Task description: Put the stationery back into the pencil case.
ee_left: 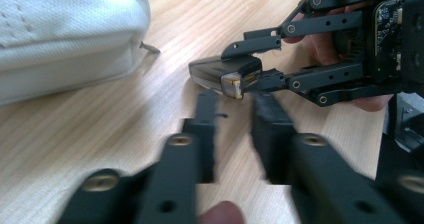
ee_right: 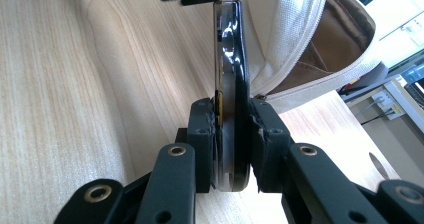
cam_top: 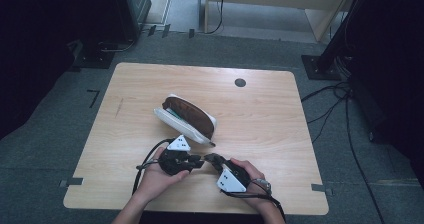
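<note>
Dark flat case clamped in the right tool beside an open pouch

A glossy dark case [ee_right: 232, 84] with a gold-coloured edge stands on edge just above the tabletop [ee_right: 75, 84], the right tool [ee_right: 232, 134] pressed on its two faces at one end. In the left gripper view the left tool [ee_left: 235, 129] points at the same case [ee_left: 225, 74], its jaws standing a little apart with nothing between them and blurred. The white zip pouch [cam_top: 187, 118] with a brown lining lies open just beyond both tools, near the tabletop's middle.
</note>
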Motion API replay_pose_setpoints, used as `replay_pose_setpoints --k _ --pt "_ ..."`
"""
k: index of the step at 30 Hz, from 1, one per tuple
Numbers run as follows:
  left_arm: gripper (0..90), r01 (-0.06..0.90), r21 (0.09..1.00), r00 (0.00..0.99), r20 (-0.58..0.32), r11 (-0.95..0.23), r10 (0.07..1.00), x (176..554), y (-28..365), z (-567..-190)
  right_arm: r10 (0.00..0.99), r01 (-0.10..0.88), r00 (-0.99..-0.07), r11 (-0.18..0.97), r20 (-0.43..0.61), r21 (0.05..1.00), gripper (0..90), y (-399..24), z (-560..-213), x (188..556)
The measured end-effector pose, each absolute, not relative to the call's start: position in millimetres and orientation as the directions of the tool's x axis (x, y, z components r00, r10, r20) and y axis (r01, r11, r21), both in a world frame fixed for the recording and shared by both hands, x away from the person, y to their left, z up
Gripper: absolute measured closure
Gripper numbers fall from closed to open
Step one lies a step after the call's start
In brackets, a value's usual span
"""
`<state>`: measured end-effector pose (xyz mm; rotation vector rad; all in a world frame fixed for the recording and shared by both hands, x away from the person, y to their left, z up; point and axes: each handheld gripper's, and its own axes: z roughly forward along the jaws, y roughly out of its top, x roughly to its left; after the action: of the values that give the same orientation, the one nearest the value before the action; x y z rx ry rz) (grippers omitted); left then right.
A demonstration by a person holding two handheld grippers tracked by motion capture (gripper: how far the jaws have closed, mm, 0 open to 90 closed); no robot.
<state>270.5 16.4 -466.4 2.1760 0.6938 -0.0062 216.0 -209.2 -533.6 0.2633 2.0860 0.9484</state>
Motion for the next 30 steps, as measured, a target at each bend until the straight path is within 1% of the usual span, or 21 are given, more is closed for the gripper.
replay_pose_setpoints --k 3,4,6,8,13,16,22,30 --pt "45.1 0.480 0.744 0.838 -0.231 -0.465 0.495 269.0 19.7 -463.6 0.482 -0.125 -0.648 0.696 -0.589 0.707 74.4 -208.8 -532.7 215.9" --pt "40.5 0.476 0.757 0.836 -0.231 -0.448 0.498 268.0 21.4 -462.6 0.486 -0.120 -0.653 0.691 -0.580 0.713 74.4 -209.1 -531.9 216.2" --pt "35.5 0.471 0.767 0.834 -0.226 -0.435 0.503 266.9 24.1 -460.8 0.495 -0.111 -0.657 0.683 -0.569 0.722 74.4 -209.5 -530.7 216.3" --pt "28.3 0.464 0.773 0.829 -0.206 -0.433 0.520 265.3 26.2 -459.7 0.508 -0.104 -0.664 0.664 -0.549 0.740 74.4 -210.8 -527.9 216.5" --pt "23.0 0.453 0.783 0.825 -0.188 -0.426 0.532 262.9 34.6 -459.9 0.531 -0.088 -0.680 0.626 -0.506 0.775 74.4 -217.5 -515.5 217.5" --pt "18.7 0.454 0.786 0.819 -0.183 -0.420 0.544 262.4 40.7 -461.2 0.554 -0.069 -0.692 0.588 -0.463 0.806 74.4 -223.8 -506.1 217.6" --pt "16.4 0.467 0.788 0.792 -0.172 -0.400 0.585 263.6 55.9 -465.4 0.577 -0.056 -0.707 0.531 -0.410 0.845 74.4 -233.8 -485.9 217.5" --pt "13.9 0.494 0.787 0.753 -0.175 -0.370 0.634 264.8 79.8 -476.0 0.601 -0.011 -0.737 0.447 -0.309 0.894 74.3 -240.7 -461.8 222.0"
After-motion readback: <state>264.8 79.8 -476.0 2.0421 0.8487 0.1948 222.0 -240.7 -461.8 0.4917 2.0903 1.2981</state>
